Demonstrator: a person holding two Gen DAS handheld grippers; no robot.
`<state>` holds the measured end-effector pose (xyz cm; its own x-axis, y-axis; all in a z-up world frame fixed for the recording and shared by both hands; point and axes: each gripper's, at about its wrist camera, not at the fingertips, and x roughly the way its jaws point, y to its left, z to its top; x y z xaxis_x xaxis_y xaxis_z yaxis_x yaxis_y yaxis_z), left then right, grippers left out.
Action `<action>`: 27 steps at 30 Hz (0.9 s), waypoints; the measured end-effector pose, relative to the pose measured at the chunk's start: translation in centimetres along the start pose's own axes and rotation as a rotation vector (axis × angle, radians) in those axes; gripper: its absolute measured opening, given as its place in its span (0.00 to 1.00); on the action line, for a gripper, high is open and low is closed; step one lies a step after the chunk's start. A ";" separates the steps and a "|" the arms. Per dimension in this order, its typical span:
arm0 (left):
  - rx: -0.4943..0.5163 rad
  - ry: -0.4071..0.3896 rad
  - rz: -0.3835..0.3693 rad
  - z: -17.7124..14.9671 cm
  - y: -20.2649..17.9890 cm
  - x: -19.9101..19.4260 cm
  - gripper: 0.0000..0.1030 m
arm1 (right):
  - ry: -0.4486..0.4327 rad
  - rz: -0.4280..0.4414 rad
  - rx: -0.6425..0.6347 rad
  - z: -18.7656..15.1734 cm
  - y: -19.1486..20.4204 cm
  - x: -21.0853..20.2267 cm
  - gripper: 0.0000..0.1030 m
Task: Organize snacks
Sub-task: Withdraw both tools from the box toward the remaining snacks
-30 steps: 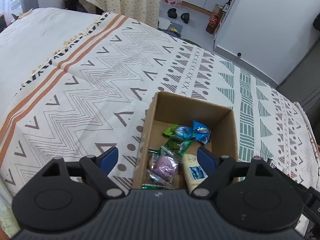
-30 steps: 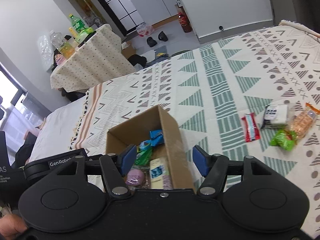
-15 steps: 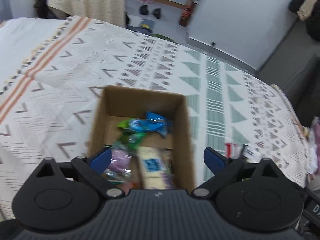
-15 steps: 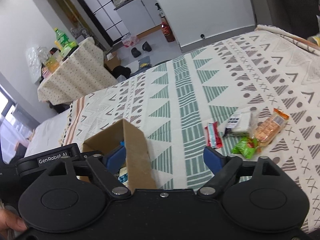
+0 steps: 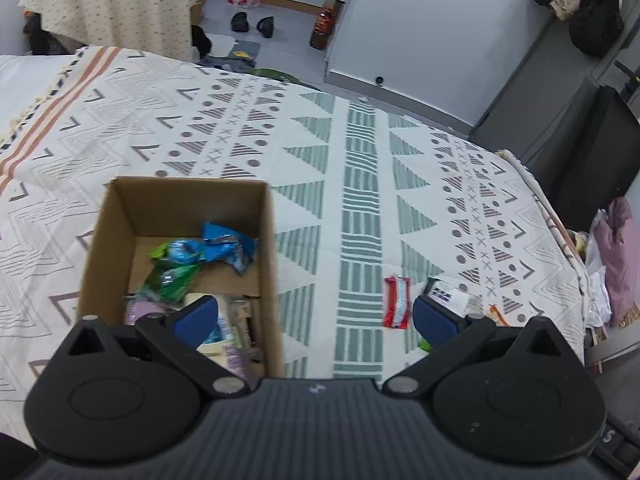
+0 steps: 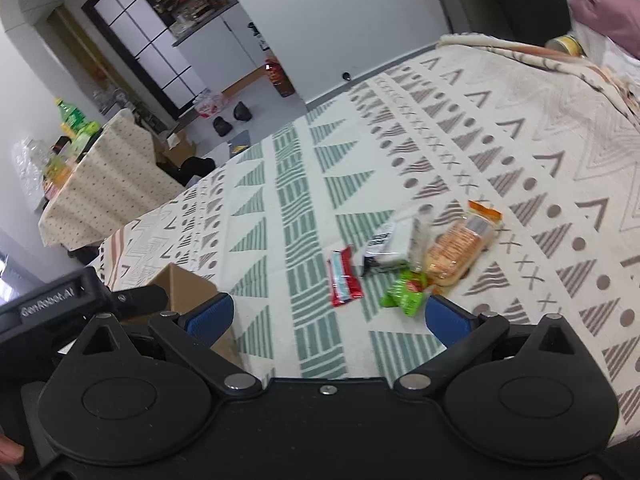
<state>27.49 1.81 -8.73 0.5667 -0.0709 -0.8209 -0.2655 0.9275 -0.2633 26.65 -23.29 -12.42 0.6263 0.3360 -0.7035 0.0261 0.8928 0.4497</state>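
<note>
Item: cardboard box (image 5: 180,248), open-topped, on the patterned bedspread (image 5: 360,184). Contents: blue wrappers, green wrappers, a purple packet, a pale packet; partly filled.

Item: loose snacks, well apart from the box on the bedspread. We count a red bar (image 6: 344,278), a white-and-black packet (image 6: 394,246), a green packet (image 6: 404,294) and an orange-tipped pack of biscuits (image 6: 456,250), the last three touching or overlapping.

Change noted: a second ago both cameras looked down into the box; now both have swung across toward the loose pile, and the box sits at the left edge of the right view. We judge that a drop into the box is finished and the next pick is beginning, with four snacks left.

Item: left gripper (image 5: 316,316). Jaws wide and empty, one finger over the box's near corner, the other near the red bar; tilted steeply down.

Item: right gripper (image 6: 328,322). Jaws opening, nothing between them, angled down at the bedspread just short of the green packet and red bar.
</note>
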 end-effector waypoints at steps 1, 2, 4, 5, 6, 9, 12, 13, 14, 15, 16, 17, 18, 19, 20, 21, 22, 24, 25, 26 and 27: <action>0.003 0.006 -0.010 0.0 -0.4 0.2 1.00 | 0.000 -0.001 0.004 0.0 -0.3 0.0 1.00; 0.006 0.011 -0.015 0.0 -0.8 0.3 1.00 | -0.001 0.000 0.008 0.0 -0.6 0.1 1.00; 0.027 0.020 -0.005 0.0 -1.6 0.7 1.00 | -0.001 0.006 0.024 0.0 -1.2 0.2 1.00; 0.038 0.026 -0.002 0.0 -1.9 0.9 1.00 | 0.001 0.009 0.031 0.1 -1.5 0.2 0.98; 0.043 0.034 -0.004 0.0 -2.3 1.1 1.00 | 0.006 0.010 0.039 0.1 -1.8 0.4 0.94; 0.035 0.060 -0.017 -0.3 -3.0 2.0 1.00 | 0.032 0.003 0.060 0.1 -2.7 1.0 0.81; 0.039 0.076 -0.026 -0.6 -3.7 3.0 1.00 | 0.057 0.014 0.100 0.1 -3.8 1.9 0.72; 0.048 0.080 -0.029 -0.6 -4.1 3.3 1.00 | 0.063 0.019 0.119 0.1 -4.3 2.2 0.70; 0.057 0.082 -0.025 -0.7 -4.3 3.6 1.00 | 0.068 0.022 0.132 0.1 -4.6 2.5 0.66; 0.065 0.083 -0.018 -0.7 -4.6 3.9 1.00 | 0.075 0.024 0.143 0.1 -4.9 2.8 0.63; 0.072 0.086 -0.015 -0.7 -4.8 4.2 1.00 | 0.081 0.025 0.151 0.1 -5.2 3.2 0.61; 0.077 0.091 -0.020 -0.7 -5.0 4.6 1.00 | 0.089 0.026 0.157 0.0 -5.4 3.5 0.57; 0.078 0.097 -0.026 -0.7 -5.1 5.0 0.99 | 0.097 0.028 0.164 0.0 -5.7 3.8 0.54; 0.079 0.100 -0.027 -0.8 -5.3 5.4 0.99 | 0.107 0.032 0.174 0.0 -6.0 4.2 0.52; 0.083 0.103 -0.026 -0.8 -5.5 5.8 0.99 | 0.115 0.034 0.186 0.1 -6.3 4.6 0.49; 0.090 0.106 -0.022 -0.8 -5.7 6.2 0.97 | 0.122 0.037 0.199 0.1 -6.5 5.0 0.47; 0.097 0.109 -0.023 -0.8 -5.9 6.7 0.97 | 0.129 0.038 0.212 0.1 -6.8 5.4 0.47; 0.102 0.110 -0.026 -0.9 -6.2 7.5 0.95 | 0.140 0.037 0.232 0.2 -7.3 6.1 0.46; 0.105 0.114 -0.026 -0.8 -6.4 7.9 0.92 | 0.146 0.037 0.241 0.2 -7.6 6.5 0.46; 0.105 0.123 -0.025 -0.9 -6.5 8.4 0.90 | 0.150 0.038 0.253 0.3 -7.8 6.9 0.46; 0.104 0.133 -0.027 -0.9 -6.6 9.0 0.86 | 0.155 0.039 0.263 0.3 -8.0 7.2 0.46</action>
<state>33.68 -5.29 -14.81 0.4624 -0.1381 -0.8759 -0.1655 0.9570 -0.2382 31.22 -28.14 -20.95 0.5047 0.4286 -0.7494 0.2182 0.7766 0.5910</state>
